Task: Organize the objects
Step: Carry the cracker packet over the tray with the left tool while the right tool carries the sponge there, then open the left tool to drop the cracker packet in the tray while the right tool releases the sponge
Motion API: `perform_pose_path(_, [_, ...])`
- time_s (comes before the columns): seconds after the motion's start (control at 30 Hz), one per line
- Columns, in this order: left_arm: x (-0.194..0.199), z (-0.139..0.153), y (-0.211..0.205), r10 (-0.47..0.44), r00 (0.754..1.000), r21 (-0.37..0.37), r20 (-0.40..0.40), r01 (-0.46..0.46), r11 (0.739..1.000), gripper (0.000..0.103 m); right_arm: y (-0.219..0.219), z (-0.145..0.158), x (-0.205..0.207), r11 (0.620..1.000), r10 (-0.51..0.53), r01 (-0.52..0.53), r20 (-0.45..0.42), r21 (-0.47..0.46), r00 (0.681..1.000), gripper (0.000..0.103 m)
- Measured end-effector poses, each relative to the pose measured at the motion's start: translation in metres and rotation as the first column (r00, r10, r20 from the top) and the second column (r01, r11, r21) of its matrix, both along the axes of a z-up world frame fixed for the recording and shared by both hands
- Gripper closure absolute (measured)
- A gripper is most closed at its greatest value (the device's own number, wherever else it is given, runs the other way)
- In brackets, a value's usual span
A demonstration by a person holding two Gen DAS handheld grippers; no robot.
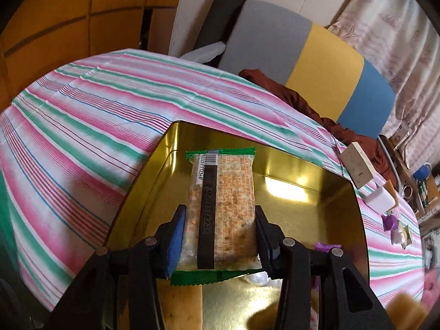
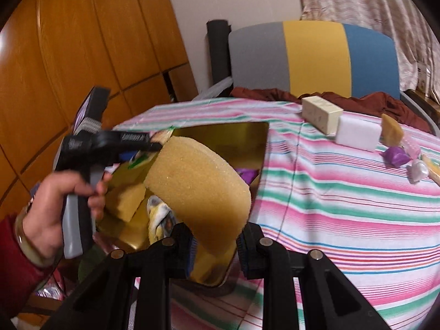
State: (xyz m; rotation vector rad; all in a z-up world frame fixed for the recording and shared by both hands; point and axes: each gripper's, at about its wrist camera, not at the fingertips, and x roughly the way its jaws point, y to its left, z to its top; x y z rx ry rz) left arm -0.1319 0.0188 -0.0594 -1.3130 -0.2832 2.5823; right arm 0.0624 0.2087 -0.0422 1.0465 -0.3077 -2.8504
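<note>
Your left claw [image 1: 220,236] pinches a green-edged cracker packet [image 1: 222,206] above the gold tin [image 1: 316,192] on the striped surface [image 1: 96,115]. Your right claw [image 2: 216,243] is clamped on a yellow sponge [image 2: 198,181], held over the same tin's near end.

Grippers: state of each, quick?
Left gripper: shut on the cracker packet, over the gold tin.
Right gripper: shut on the yellow sponge.

Red sleeve [image 2: 16,269], pale bangle [image 2: 26,243], black blue-padded jaws.
</note>
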Motion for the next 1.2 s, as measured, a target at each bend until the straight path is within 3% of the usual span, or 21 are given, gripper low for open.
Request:
perform_pose_path(0.3, [-0.015,-0.009,0.002,0.024,0.998,0.008,0.052,-0.024,1.0,0.053,-0.006,-0.007,-0.003,1.0,0.012,-0.013,0.043,0.023,0.999,0.079])
perform_pose_path(0.37, [-0.011,-0.005,0.002,0.027,0.999,0.0,0.035,-0.027,1.0,0.043,-0.004,-0.009,-0.005,1.0,0.009,-0.01,0.051,0.014,0.999,0.079])
perform_pose_path(0.63, [0.029,0.026,-0.011,0.103,0.987,-0.023,-0.121,-0.107,0.994,0.026,-0.004,-0.014,-0.01,1.0,0.007,-0.008,0.077,0.008,0.997,0.079])
perform_pose_path(0.9, [0.058,0.043,-0.025,0.161,0.974,0.046,-0.161,-0.156,0.987,0.022,-0.009,-0.015,-0.026,1.0,-0.001,-0.001,0.1,0.02,0.995,0.076])
perform_pose_path(0.93, [0.061,0.046,-0.026,0.165,0.972,0.048,-0.165,-0.159,0.986,0.022,-0.009,-0.015,-0.026,1.0,0.0,-0.002,0.101,0.016,0.995,0.072])
perform_pose_path(1.2, [0.071,0.049,-0.024,0.168,0.972,0.073,-0.167,-0.157,0.985,0.018,-0.006,-0.012,-0.013,1.0,-0.004,0.004,0.079,0.002,0.997,0.071])
